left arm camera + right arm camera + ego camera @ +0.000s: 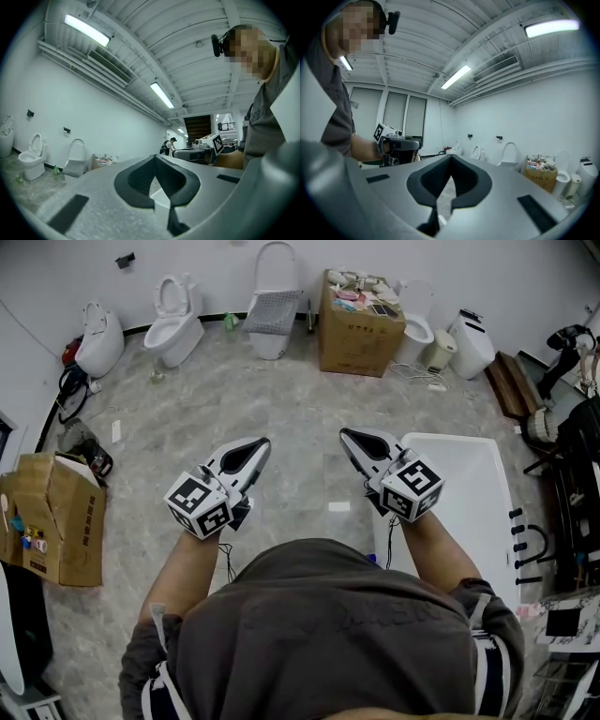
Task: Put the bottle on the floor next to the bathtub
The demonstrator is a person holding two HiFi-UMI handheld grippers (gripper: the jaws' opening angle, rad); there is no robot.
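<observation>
Floor of grey stone tile fills most of the head view, and its edges are cut off on every side. The white bathtub sits on the right; its near end is hidden behind the person's arm and dark things cover its right edge. The person is seen from above, so only the shoulders and arms show. A brown box stands open by the far wall with small mixed things in it, too small to name. A second brown box at the left is open too, with a few little bright things at its edge. The left gripper and the right gripper are held up side by side over the floor, both pointing away from the person. In its own view the left gripper has its tips pressed together with nothing in them, and the right gripper is squeezed closed and empty as well. The bottle is small and green, far off by the back wall, on the floor just right of a white toilet and well apart from the bathtub. In the left gripper view the bottle looks to stand straight up, long side up and down, but it is too tiny to see its top.
</observation>
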